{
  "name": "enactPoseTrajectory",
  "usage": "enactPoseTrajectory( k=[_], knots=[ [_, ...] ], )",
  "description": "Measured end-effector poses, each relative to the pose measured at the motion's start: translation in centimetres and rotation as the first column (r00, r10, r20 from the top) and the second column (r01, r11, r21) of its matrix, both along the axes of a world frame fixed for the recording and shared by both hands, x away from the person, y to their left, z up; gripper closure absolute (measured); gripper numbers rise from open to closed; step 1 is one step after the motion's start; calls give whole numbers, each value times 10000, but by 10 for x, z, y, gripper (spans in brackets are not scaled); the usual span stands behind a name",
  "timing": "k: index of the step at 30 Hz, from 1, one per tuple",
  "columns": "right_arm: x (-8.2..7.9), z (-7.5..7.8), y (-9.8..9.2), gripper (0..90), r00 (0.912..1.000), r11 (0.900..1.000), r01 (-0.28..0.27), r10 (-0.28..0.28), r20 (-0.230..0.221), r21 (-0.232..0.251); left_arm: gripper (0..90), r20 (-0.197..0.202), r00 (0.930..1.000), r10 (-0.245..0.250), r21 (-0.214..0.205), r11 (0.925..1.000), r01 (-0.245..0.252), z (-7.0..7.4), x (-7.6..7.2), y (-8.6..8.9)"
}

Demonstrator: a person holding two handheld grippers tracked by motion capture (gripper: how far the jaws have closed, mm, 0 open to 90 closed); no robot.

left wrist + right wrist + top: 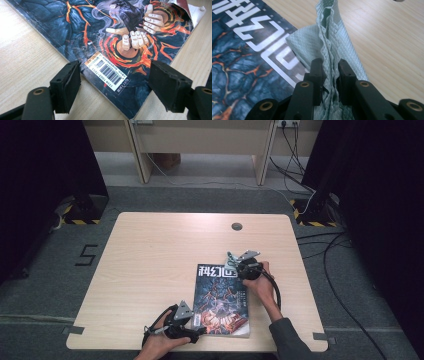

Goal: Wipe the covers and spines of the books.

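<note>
A magazine [221, 301] with a dark blue and orange cover lies on the wooden table [150, 265], near its front edge. My left gripper [197, 330] rests at the magazine's near left corner, open, its jaws straddling the corner with the barcode [108, 73] without pressing it. My right gripper [232, 262] sits at the magazine's far right corner, shut on a pale green cloth [329, 50] that is bunched between its jaws and drapes onto the white title lettering [274, 45].
A round cable hole [237, 226] sits in the table's far side. The magazine's near right corner [185, 7] is curled up. Wooden furniture legs [140, 155] and cables [300, 165] are on the floor beyond the table.
</note>
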State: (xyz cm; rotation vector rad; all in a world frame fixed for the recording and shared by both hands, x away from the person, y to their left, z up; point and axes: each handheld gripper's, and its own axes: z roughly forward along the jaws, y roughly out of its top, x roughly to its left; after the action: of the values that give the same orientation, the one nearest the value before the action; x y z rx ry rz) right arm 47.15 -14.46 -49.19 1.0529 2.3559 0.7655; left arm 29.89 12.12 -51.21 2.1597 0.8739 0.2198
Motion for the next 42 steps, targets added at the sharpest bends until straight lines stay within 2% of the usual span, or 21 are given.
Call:
enactPoseTrajectory(
  k=[2, 5, 8, 12, 16, 19, 20, 24, 26, 27, 29, 31, 34, 35, 36, 38, 40, 42],
  knots=[
    [0, 0, 0, 775, 10000, 10000, 4, -4, -26, -29, 251, 9, 10000, -2, -14, 10000, 2, 0, 0, 0],
    [-1, 1, 5, 768, 9999, 9995, -28, 32, 105, -319, 251, -24, 10000, 3, 7, 10000, -3, 0, 0, 0],
    [-2, 0, 11, 766, 9998, 9998, -184, 184, 11, -120, 251, -9, 10000, 13, -16, 10000, -13, 0, 0, 0],
    [-3, -1, 40, 768, 9975, 9974, -711, 711, -8, -147, 251, -9, 10000, -15, 38, 10000, 15, 0, 0, 0],
    [-4, -1, 71, 770, 9915, 9914, -1302, 1301, -74, -167, 252, -6, 10000, 0, 22, 10000, 0, 0, 0, 0],
    [-9, -1, 91, 771, 9839, 9839, -1785, 1783, -122, -125, 252, 11, 10000, -5, -8, 10000, 5, 0, 0, 1],
    [-12, -1, 98, 771, 9790, 9789, -2037, 2036, -128, -151, 252, 20, 10000, -3, -9, 10000, 3, 0, 0, 1],
    [-22, -1, 109, 770, 9654, 9655, -2603, 2601, -179, -90, 252, 9, 10000, -2, 14, 10000, 2, 0, 0, 0],
    [-27, -2, 111, 770, 9636, 9639, -2661, 2661, -241, 27, 252, 26, 10000, 3, -13, 10000, -3, 0, 0, 0],
    [-27, -2, 109, 770, 9591, 9592, -2826, 2826, -153, -2, 252, 23, 10000, -6, 4, 10000, 6, 0, 0, 0],
    [-29, -2, 105, 772, 9593, 9595, -2815, 2816, -188, 94, 252, 5, 10000, -11, 12, 10000, 11, 0, 0, 0],
    [-30, -2, 98, 773, 9598, 9599, -2803, 2802, -166, -24, 252, 14, 10000, 23, -39, 10000, -23, 0, 0, 0],
    [-28, -1, 79, 775, 9684, 9685, -2492, 2492, -119, -7, 252, 23, 10000, 12, -28, 10000, -12, 0, 0, 0],
    [-28, -1, 79, 775, 9684, 9685, -2492, 2492, -119, -7, 252, 23, 10000, 12, -28, 10000, -12, 0, 0, 0],
    [-26, -1, 58, 775, 9789, 9789, -2042, 2042, -101, -36, 252, 38, 10000, -5, -6, 10000, 5, 0, 0, 0],
    [-25, -1, 40, 775, 9858, 9859, -1672, 1672, -119, 40, 252, 25, 10000, 17, -57, 10000, -17, -1, 0, 0],
    [-23, 0, 20, 776, 9916, 9915, -1295, 1293, -81, -139, 253, 23, 10000, 9, -11, 10000, -9, 0, 0, 0],
    [-20, 0, 3, 781, 9966, 9967, -806, 807, -159, 84, 251, 13, 10000, 2, -2, 10000, -2, 0, 0, 0]
  ],
)
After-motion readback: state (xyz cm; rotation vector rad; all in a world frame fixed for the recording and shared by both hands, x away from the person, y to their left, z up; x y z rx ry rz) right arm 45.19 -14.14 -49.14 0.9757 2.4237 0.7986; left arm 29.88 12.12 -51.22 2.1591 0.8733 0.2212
